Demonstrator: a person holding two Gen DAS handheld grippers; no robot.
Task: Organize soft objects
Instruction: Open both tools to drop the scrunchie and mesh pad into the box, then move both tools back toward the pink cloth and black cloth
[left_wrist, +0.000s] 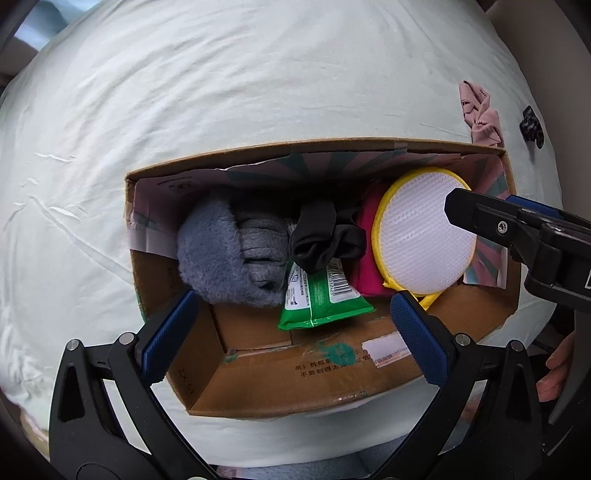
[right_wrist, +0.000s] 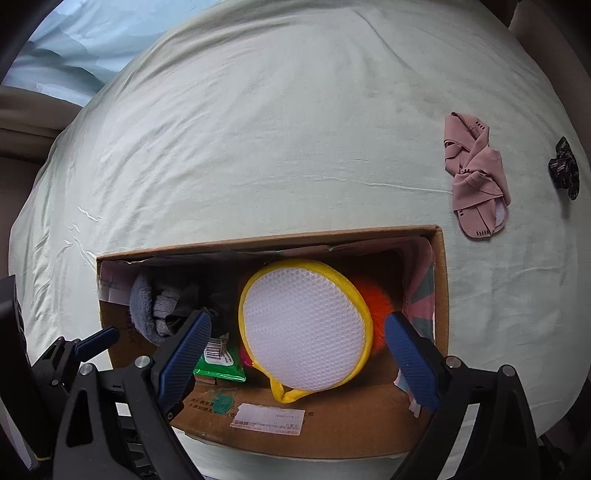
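L gripper (left_wrist: 291, 325) jaws apart, empty | R gripper (right_wrist: 295, 347) jaws apart | mesh pouch (right_wrist: 306, 328) in box (right_wrist: 332, 432)

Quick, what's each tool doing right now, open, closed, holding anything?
Left tool: open, holding nothing, above the cardboard box.
Right tool: open, empty, the mesh pouch between its fingers.

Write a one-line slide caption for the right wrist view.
Open right gripper poised over a yellow-rimmed mesh pouch in a cardboard box; pink cloth waits on the bed.
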